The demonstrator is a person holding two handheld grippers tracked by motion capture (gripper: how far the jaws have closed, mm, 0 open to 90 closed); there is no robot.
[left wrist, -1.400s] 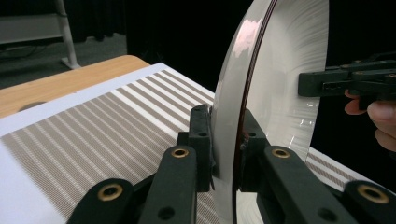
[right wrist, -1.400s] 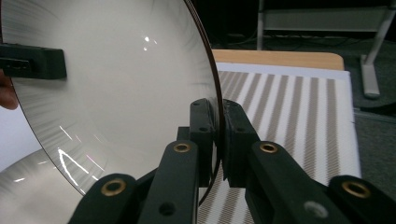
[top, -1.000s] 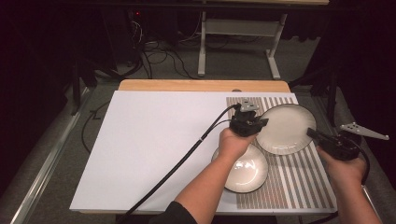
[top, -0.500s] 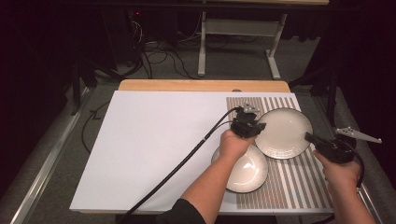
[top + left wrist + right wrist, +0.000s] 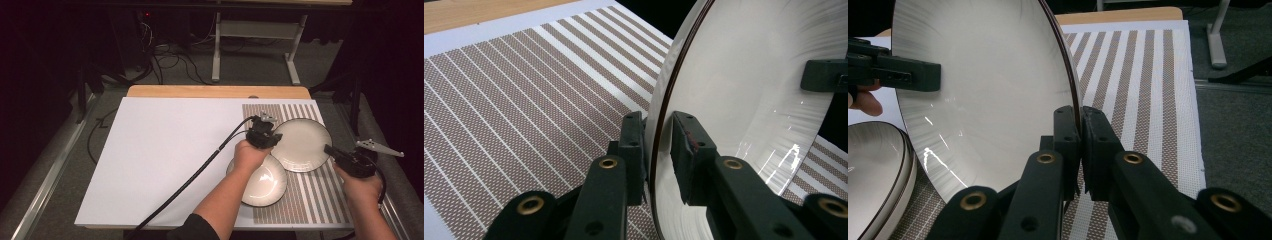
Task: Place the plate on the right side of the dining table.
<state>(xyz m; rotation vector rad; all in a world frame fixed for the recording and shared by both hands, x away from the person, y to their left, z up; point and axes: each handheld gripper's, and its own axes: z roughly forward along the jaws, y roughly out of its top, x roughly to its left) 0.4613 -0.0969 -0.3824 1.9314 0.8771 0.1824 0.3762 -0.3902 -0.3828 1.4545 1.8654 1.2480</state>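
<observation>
Since the earlier frames the right gripper (image 5: 334, 151) has been brought in from the mat's right edge to the plate (image 5: 302, 144), and the left gripper (image 5: 272, 140) has been kept at the plate's 9 o'clock rim. The plate lies at about 2 o'clock on the striped mat (image 5: 320, 200), its lower-left edge overlapping a second plate (image 5: 262, 186) at 5 o'clock of the table (image 5: 165, 150). In the right gripper view the jaws are clenched on the rim at 3 o'clock; in the left gripper view the rim is straddled, with a sliver of gap beside one jaw, so a grasp is judged likely but not firm. A lift would be done best with both hands raised together and level, the left jaws tightened first, and the overlapped plate cleared before any sideways travel. Whether the plate has left the mat cannot be told; its underside is hidden and the second plate is partly covered by the left hand (image 5: 247, 155).
</observation>
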